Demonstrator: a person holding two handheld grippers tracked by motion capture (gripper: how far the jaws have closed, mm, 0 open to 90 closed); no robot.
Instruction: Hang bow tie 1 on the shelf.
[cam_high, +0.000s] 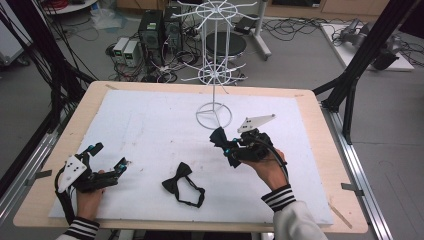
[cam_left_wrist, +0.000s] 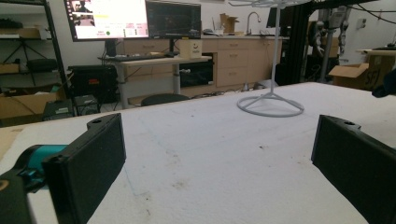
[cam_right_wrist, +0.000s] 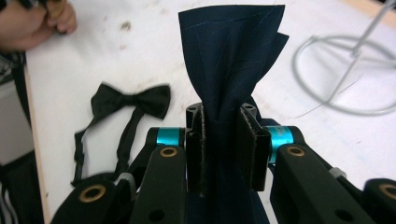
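Observation:
My right gripper is shut on a dark navy bow tie, lifted a little above the white mat just in front of the rack's base. In the right gripper view the pads pinch the navy bow tie at its middle and one wing stands up above them. A black bow tie with its strap lies flat on the mat near the front edge; the black bow tie lies left of the jaws. My left gripper rests at the front left, open, its jaws wide apart over bare mat.
A white wire display rack stands on a ring base at the mat's far middle; that ring base is ahead of the left jaws. The white mat covers a wooden table. Computers and cables lie on the floor beyond.

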